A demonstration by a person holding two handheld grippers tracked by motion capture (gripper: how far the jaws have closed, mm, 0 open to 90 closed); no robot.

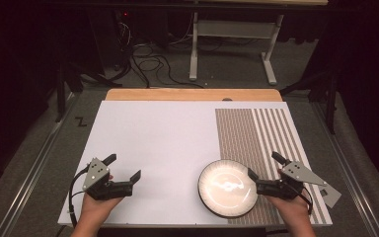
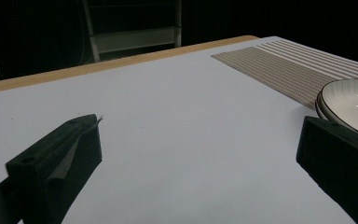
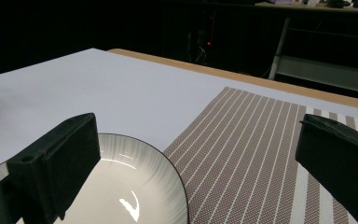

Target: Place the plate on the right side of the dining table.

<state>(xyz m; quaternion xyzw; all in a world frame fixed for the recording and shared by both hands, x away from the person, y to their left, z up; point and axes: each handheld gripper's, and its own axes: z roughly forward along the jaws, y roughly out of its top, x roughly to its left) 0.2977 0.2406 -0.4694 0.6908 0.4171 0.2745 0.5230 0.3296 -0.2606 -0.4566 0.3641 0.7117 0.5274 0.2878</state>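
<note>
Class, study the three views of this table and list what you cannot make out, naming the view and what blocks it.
- Plate: the left gripper view cuts it at the right edge; a jaw covers part in the right gripper view.
- Placemat: the plate hides part of its near left area in the high view.
- Small grey piece by the right gripper: too small to identify.
- Room behind the table: too dark in all views.

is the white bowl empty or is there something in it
Empty. The white bowl sits upright, partly on the striped placemat; its inside shows bare glaze with light glare in the high view and right gripper view.
</note>
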